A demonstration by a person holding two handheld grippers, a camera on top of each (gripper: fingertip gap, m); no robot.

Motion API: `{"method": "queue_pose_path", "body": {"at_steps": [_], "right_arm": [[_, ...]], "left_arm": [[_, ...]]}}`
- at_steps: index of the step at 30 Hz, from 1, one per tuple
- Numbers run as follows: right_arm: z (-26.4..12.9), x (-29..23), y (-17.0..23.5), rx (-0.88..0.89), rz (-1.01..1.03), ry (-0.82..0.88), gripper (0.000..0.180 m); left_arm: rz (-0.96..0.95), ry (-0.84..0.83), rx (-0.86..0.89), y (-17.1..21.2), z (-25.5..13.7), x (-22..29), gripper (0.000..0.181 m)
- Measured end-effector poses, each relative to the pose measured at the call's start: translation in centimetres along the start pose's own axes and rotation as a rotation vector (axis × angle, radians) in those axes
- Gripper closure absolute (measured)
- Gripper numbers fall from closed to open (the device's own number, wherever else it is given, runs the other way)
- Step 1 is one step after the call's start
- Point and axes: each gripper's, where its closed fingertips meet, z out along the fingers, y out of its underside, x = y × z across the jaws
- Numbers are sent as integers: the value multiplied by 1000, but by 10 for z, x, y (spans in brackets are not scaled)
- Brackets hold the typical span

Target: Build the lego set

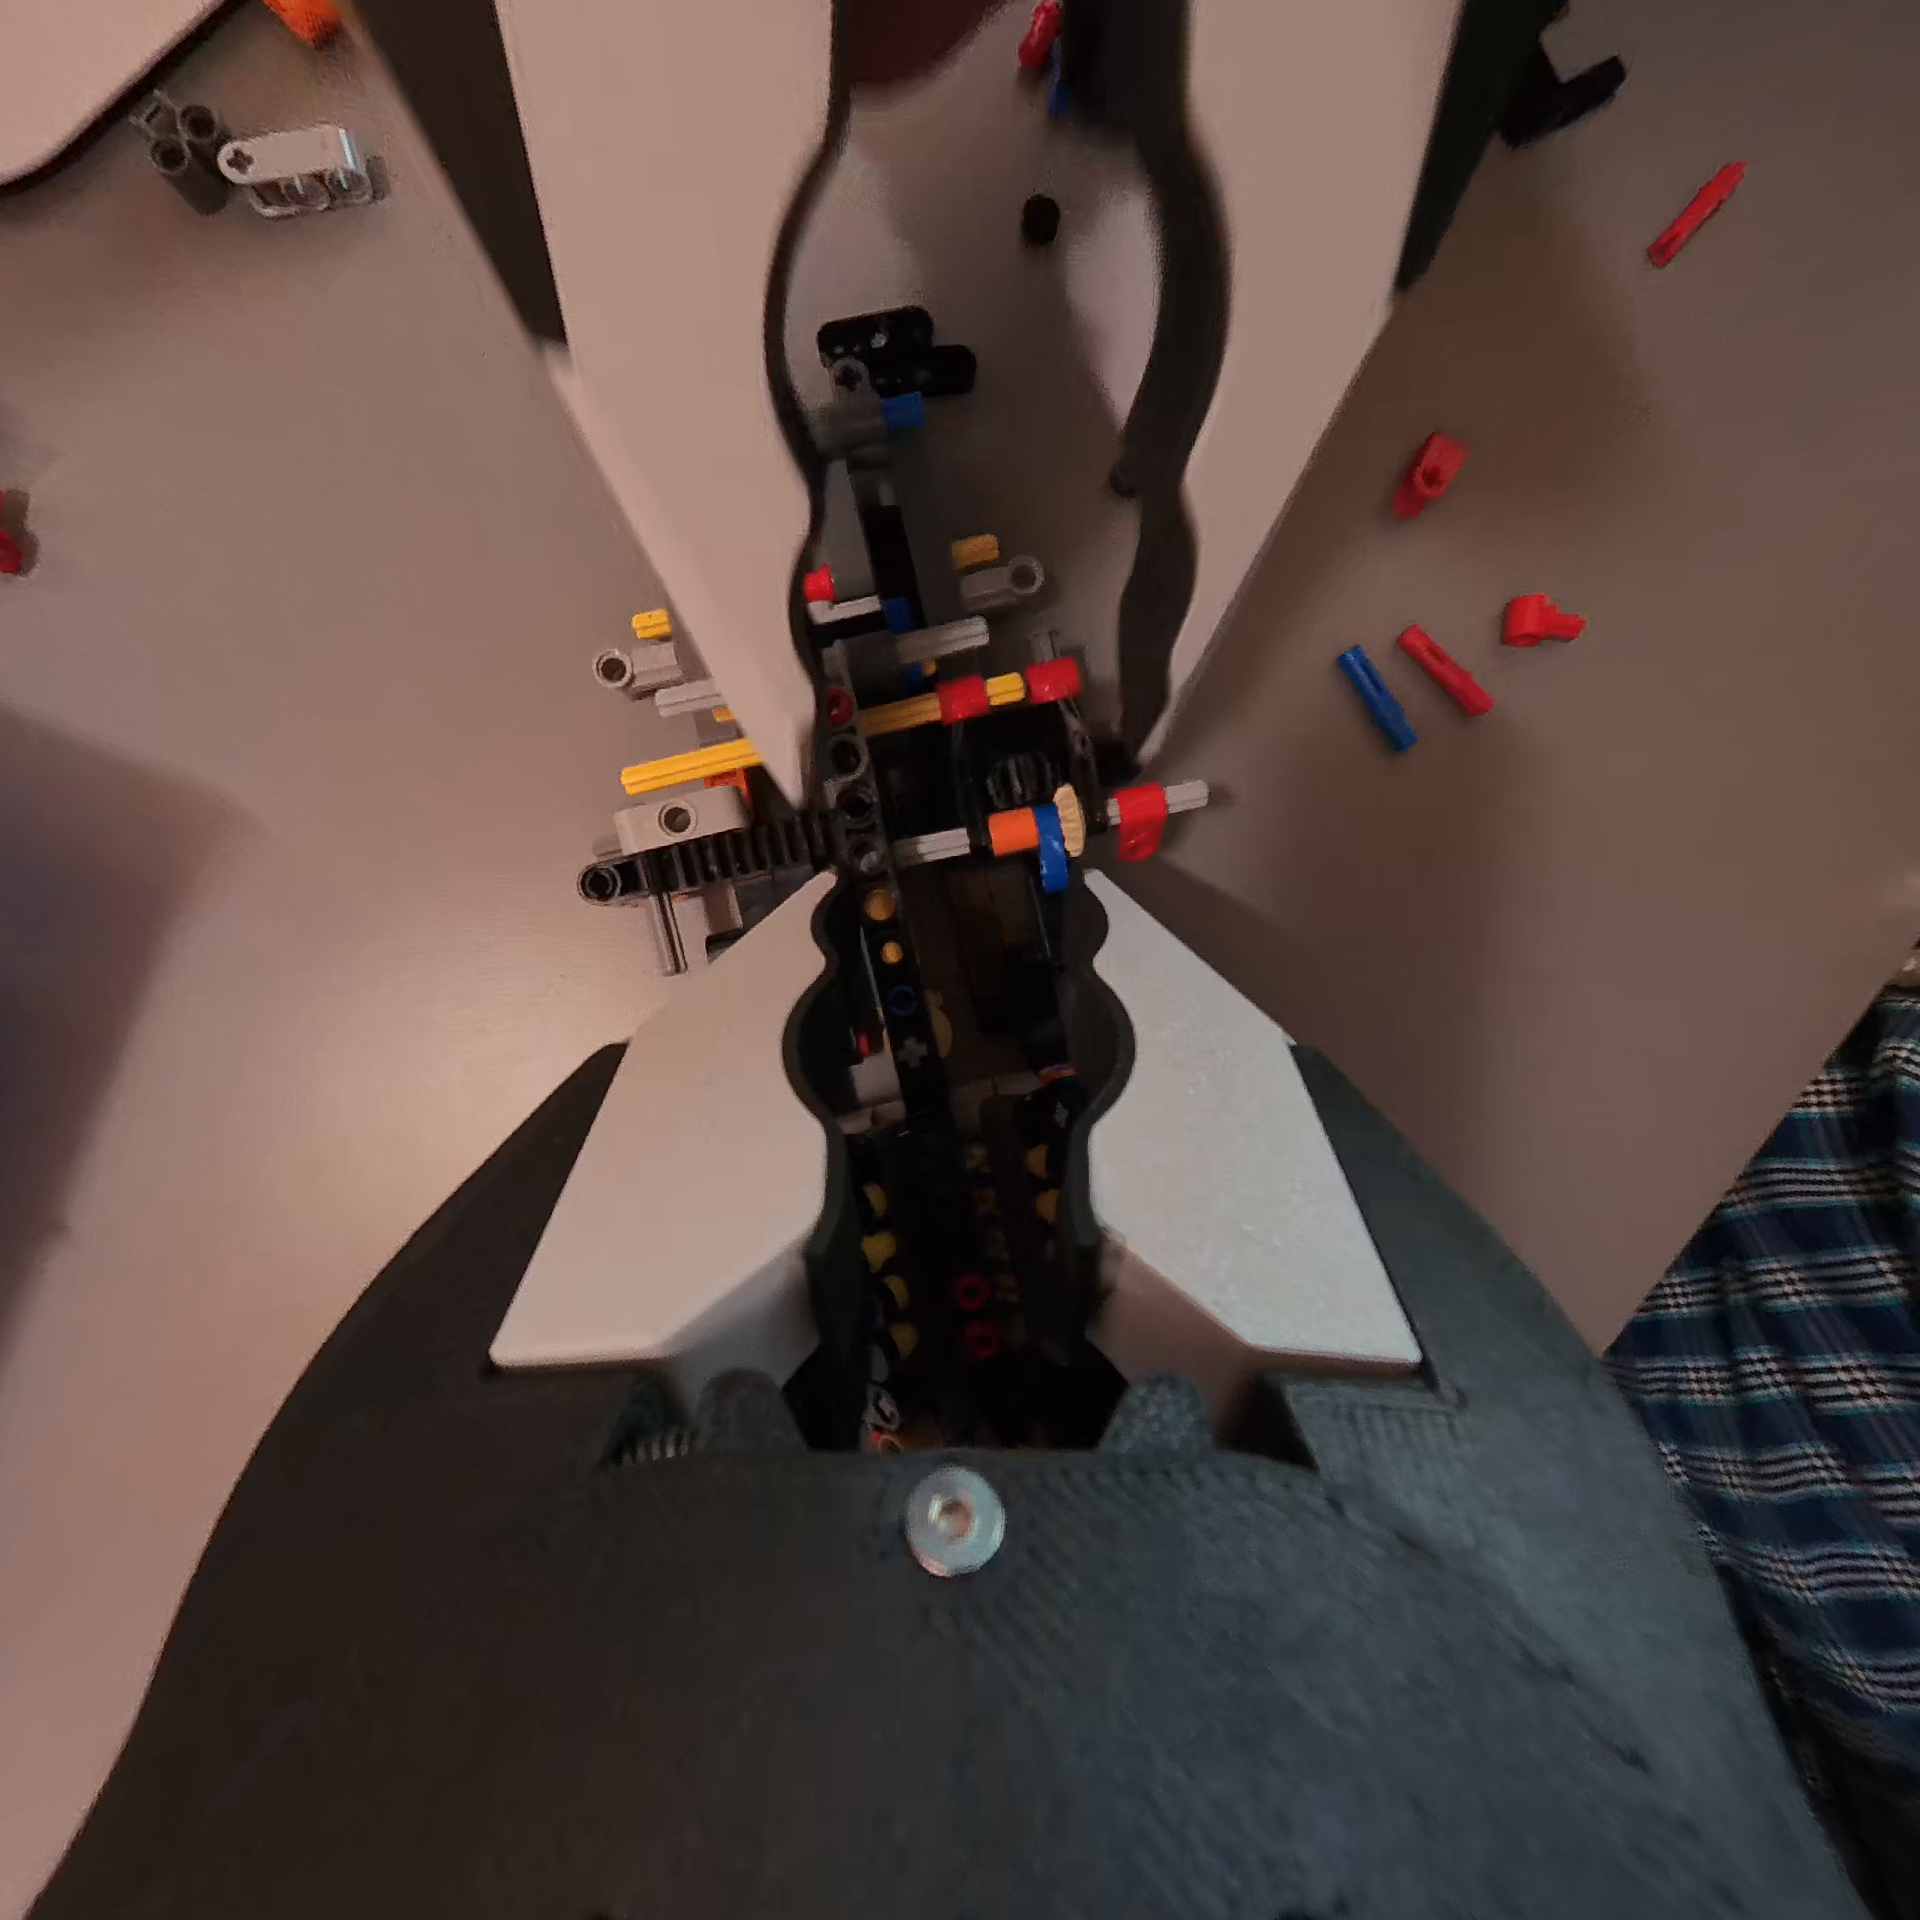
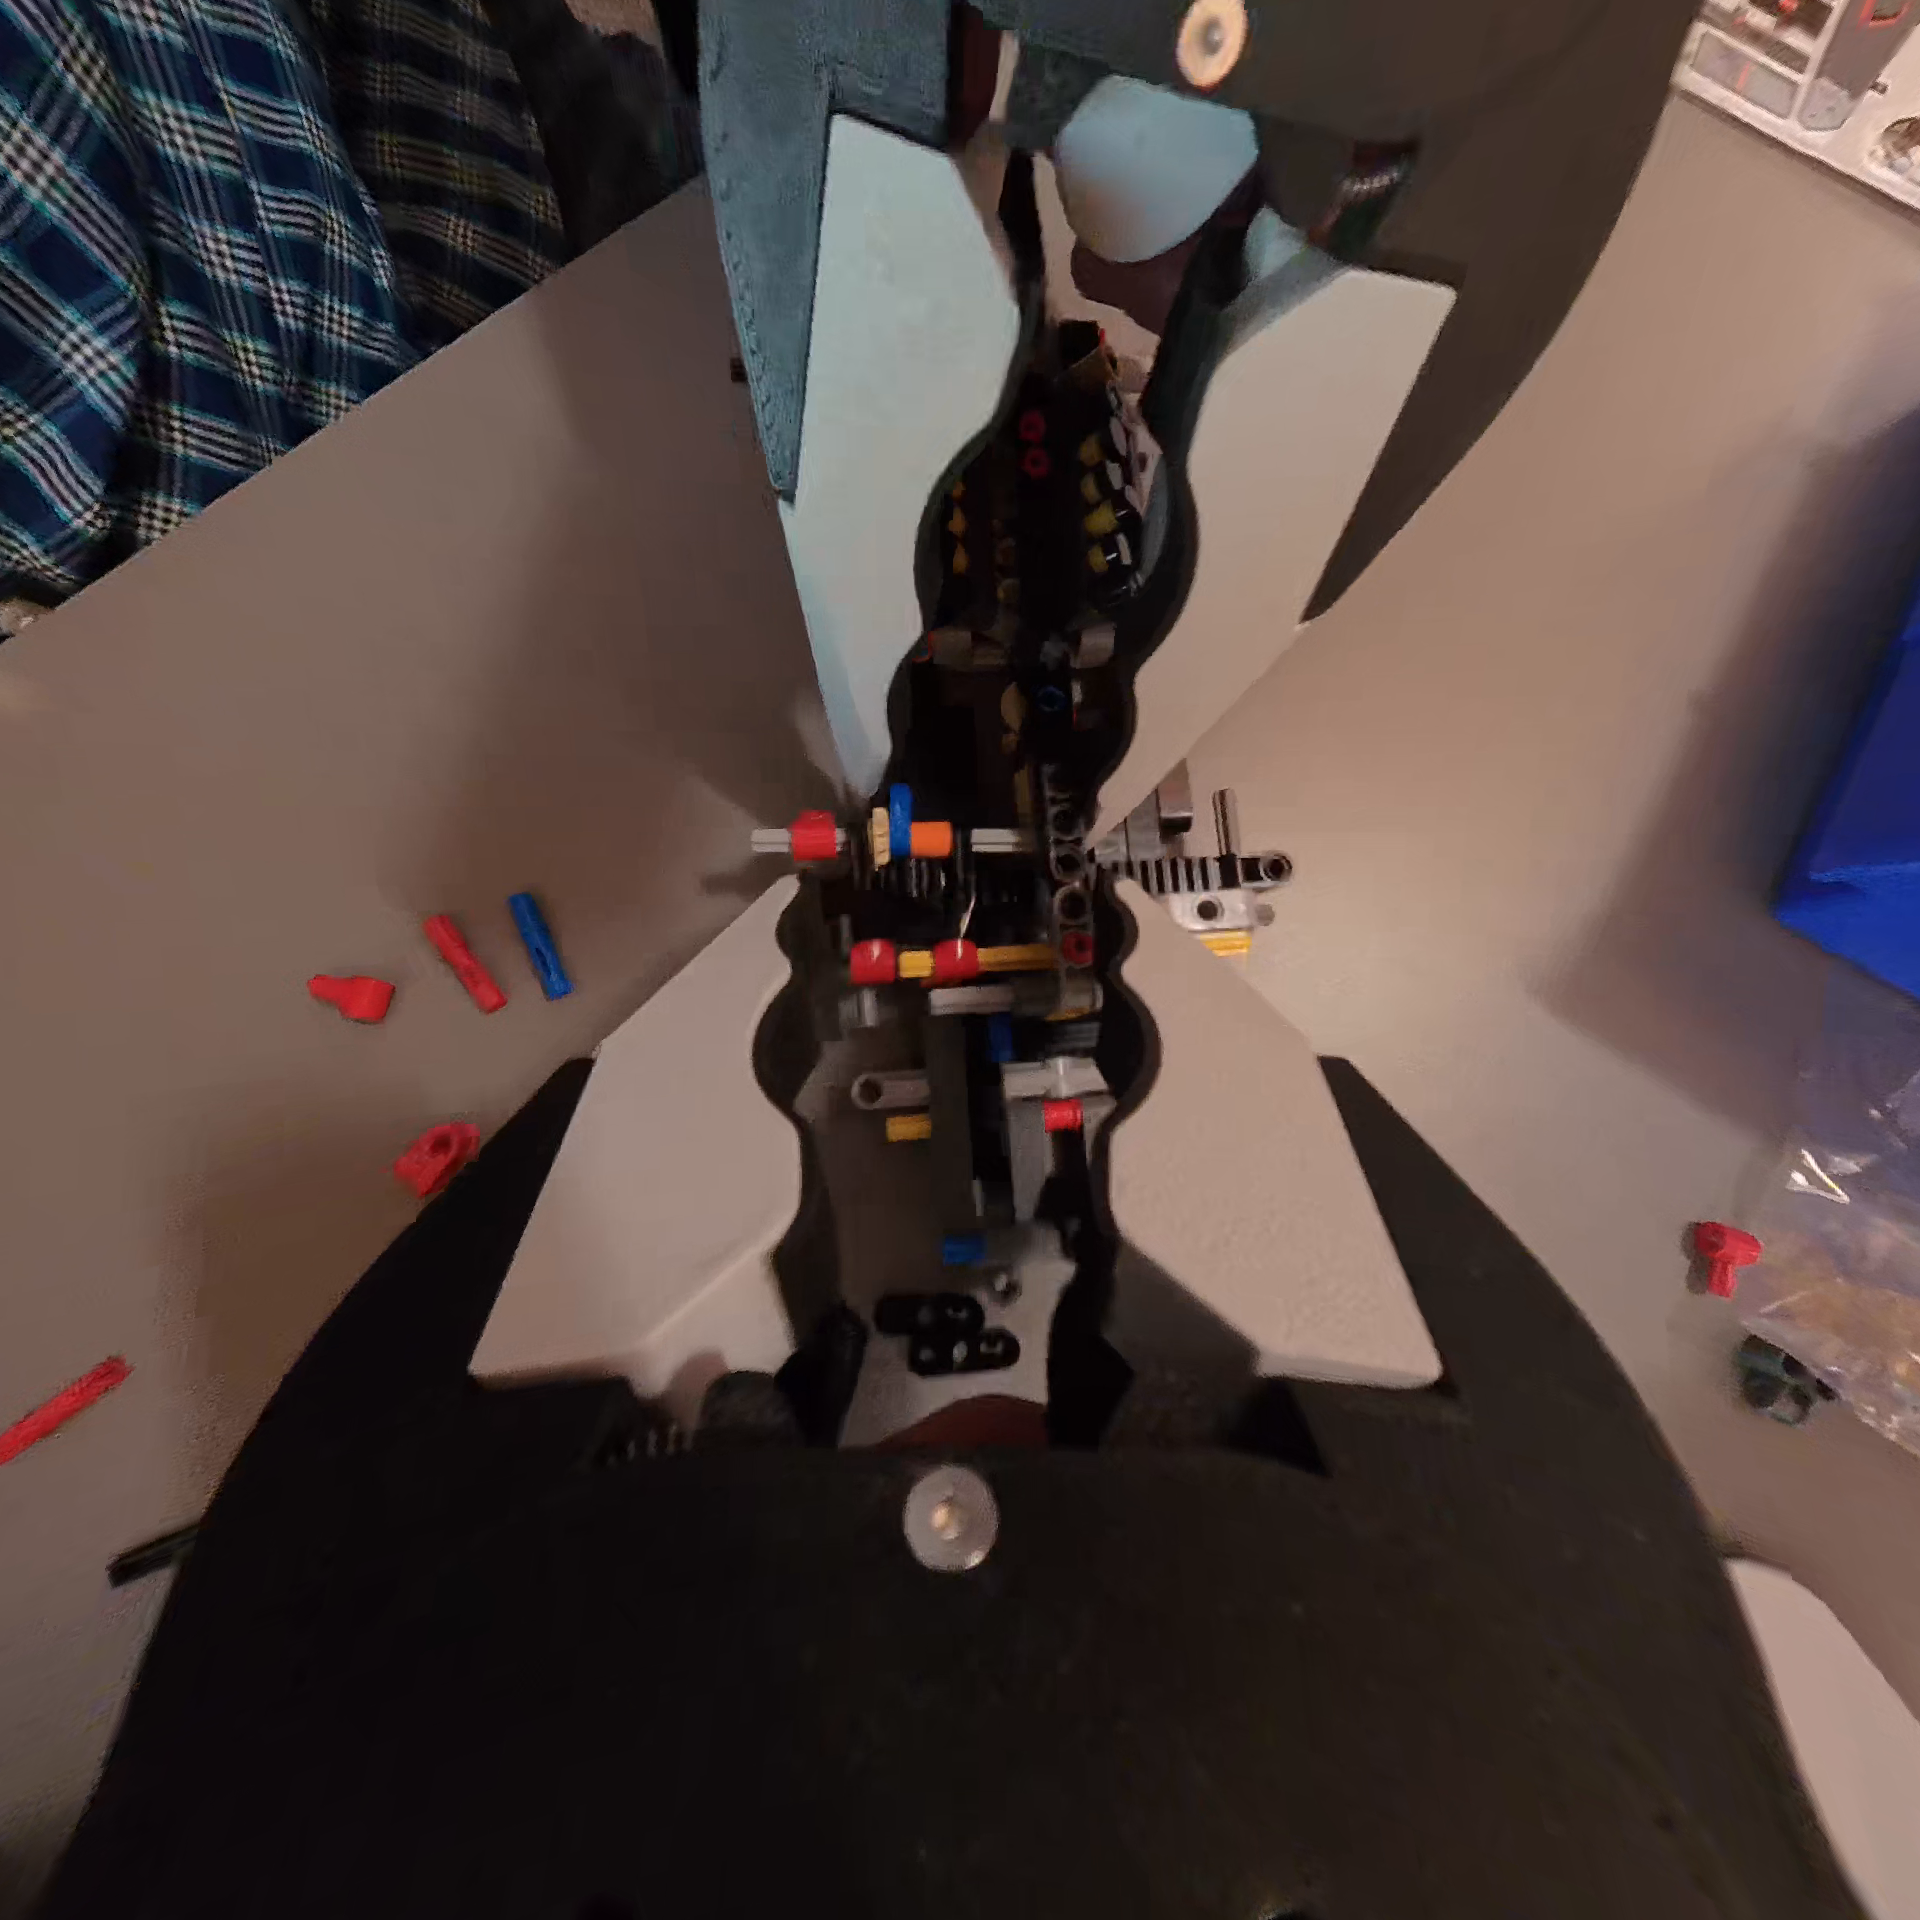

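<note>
A long black Technic lego assembly [image 1: 914,713] with yellow axles, red bushes, an orange bush and a black toothed rack is held above the table between both grippers. My left gripper [image 1: 956,894] is shut on the end with black beams and yellow pins. My right gripper [image 2: 956,914] is shut on the opposite end, with grey beams. In the right wrist view the assembly [image 2: 977,961] runs away from me into the left gripper [image 2: 977,805]. The two grippers' white fingertips nearly meet at the middle. The rack [image 1: 748,842] sticks out sideways.
Loose on the pale table: a blue pin [image 1: 1377,698], a red pin [image 1: 1444,670], red connectors [image 1: 1541,620], a red axle [image 1: 1696,213], grey and white pieces [image 1: 291,166]. The right wrist view shows a plastic bag [image 2: 1849,1278], a blue box [image 2: 1860,831] and a person's plaid cloth [image 2: 208,260].
</note>
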Motion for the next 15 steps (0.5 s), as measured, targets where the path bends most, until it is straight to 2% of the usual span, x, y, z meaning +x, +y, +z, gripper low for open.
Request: {"method": "queue_pose_path", "body": {"at_steps": [6, 12, 15], "right_arm": [[-38, -2, 8, 21, 57, 76, 146], [-22, -25, 31, -51, 83, 67, 154], [-15, -26, 31, -30, 106, 77, 161]], "left_arm": [[8, 8, -3, 5, -2, -1, 143], [4, 22, -4, 6, -2, -1, 144], [-5, 26, -4, 6, -2, -1, 144]]}}
